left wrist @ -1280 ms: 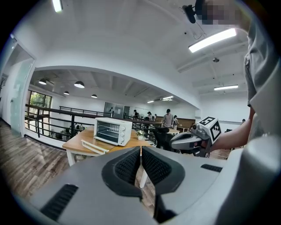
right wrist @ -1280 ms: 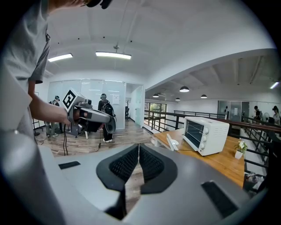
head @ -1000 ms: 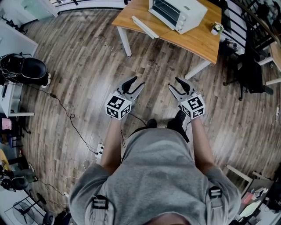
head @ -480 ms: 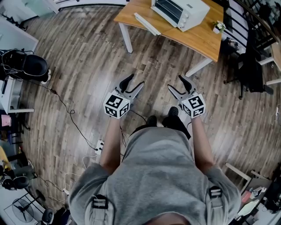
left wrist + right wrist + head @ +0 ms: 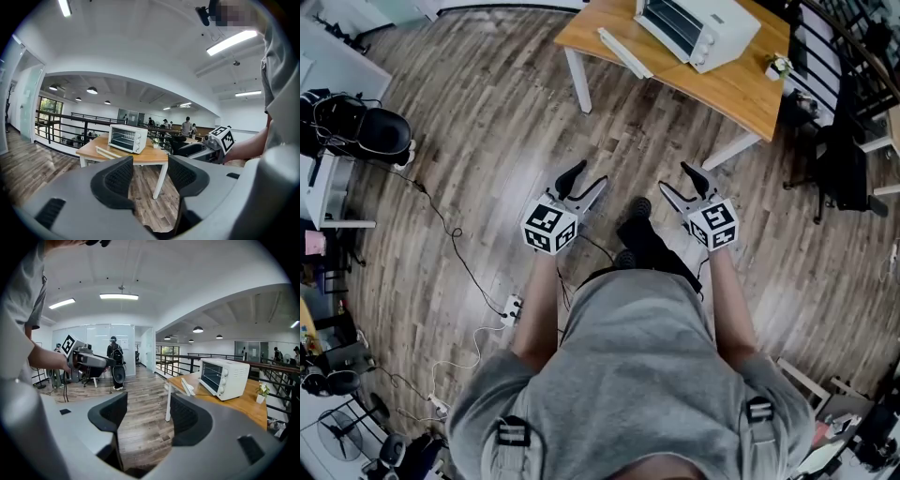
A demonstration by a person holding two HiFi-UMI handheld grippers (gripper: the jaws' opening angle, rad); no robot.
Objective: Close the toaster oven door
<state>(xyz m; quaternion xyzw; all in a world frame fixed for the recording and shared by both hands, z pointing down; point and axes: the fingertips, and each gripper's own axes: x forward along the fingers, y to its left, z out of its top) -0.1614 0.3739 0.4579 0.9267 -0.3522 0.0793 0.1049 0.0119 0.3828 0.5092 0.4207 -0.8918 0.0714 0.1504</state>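
1. The left gripper point(image 5: 586, 178) holds its jaws wide apart, with nothing between them.
2. The right gripper point(image 5: 675, 178) is wide too, its jaws closing, empty.
3. The white toaster oven point(image 5: 698, 23) stands on the wooden table point(image 5: 731, 89), well ahead of both grippers.

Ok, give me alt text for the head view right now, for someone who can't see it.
Seen from above, a person stands on a wood floor holding the left gripper, jaws apart and empty, and the right gripper, jaws closing with nothing between them. Well ahead of them, a white toaster oven sits on a wooden table.
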